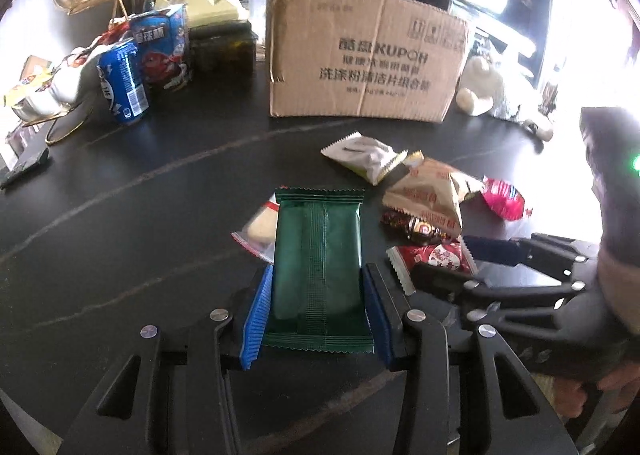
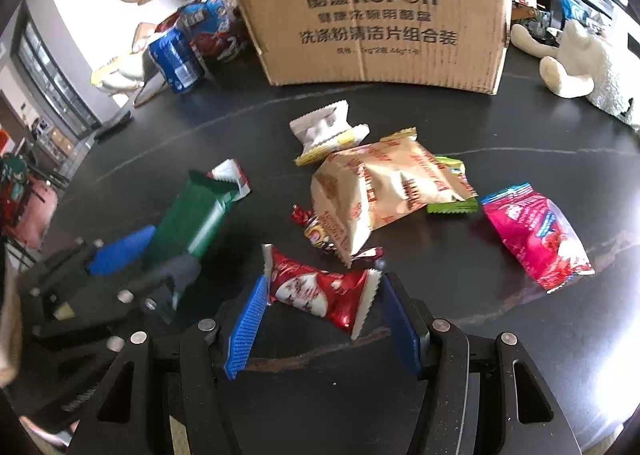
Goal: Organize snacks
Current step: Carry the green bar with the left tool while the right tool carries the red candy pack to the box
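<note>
On a dark tabletop [image 1: 120, 215], a brown cardboard box [image 1: 366, 67] printed "KUPOH" stands at 12 o'clock, the largest thing in either wrist view. At 10 o'clock from it sit a blue snack carton [image 1: 164, 47] and a blue can [image 1: 122, 81]; a white plush toy [image 2: 576, 63] lies at its 3 o'clock. Loose snacks lie in front of the box: a beige packet [image 2: 384, 191] with red lettering at the centre, a pink packet [image 2: 536, 235] at its 3 o'clock, a white wrapper [image 2: 324, 127] at its 12 o'clock. The left gripper [image 1: 318, 283] is clamped on a green packet [image 1: 318, 255], its blue pads pressing both long edges, the packet raised clear of the table at 9 o'clock from the pile. The right gripper [image 2: 324, 319] brackets a red packet [image 2: 320, 291] lying on the table at 6 o'clock; its jaws stand apart, the left pad at the packet's end, the right pad just clear.
</note>
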The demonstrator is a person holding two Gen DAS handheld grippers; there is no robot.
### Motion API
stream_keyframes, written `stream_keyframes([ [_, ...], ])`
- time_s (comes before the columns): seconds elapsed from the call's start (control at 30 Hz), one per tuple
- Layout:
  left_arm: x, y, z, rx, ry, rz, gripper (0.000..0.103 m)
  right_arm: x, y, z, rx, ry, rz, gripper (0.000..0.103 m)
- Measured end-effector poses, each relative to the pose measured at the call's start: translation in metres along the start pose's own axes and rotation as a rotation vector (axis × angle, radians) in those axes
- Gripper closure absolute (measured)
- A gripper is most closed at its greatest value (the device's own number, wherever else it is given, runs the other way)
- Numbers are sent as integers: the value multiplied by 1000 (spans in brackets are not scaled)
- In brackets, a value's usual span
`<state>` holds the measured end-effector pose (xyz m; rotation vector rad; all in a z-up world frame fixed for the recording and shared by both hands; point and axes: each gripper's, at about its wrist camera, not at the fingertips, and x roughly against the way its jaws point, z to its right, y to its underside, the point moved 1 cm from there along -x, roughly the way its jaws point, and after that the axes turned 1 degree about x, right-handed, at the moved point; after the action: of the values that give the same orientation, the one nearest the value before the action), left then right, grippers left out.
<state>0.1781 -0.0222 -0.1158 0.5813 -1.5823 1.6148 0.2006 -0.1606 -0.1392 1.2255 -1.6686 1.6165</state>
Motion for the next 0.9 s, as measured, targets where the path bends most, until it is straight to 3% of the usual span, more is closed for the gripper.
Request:
stream_keyframes([
  [0.17,-2,0,-6,31,2,-12,59,-3,-1,-4,18,35,10,44],
  [0.27,-2,0,-8,39,4,-12,59,-1,1,-5,18,44,16,48],
  [0.3,-1,0,-8,39,3,-10,59,0,1,-5,14,43,19,55],
  [0.4,2,0,-6,33,2,-3,59,2,3,-4,5,34,18,57],
  [0.63,12,0,-2,32,3,11,59,14,11,-6,-15,32,22,58],
  [0.9,35,-4,6,23,12,53,59,48,14,-8,-23,51,104,58],
])
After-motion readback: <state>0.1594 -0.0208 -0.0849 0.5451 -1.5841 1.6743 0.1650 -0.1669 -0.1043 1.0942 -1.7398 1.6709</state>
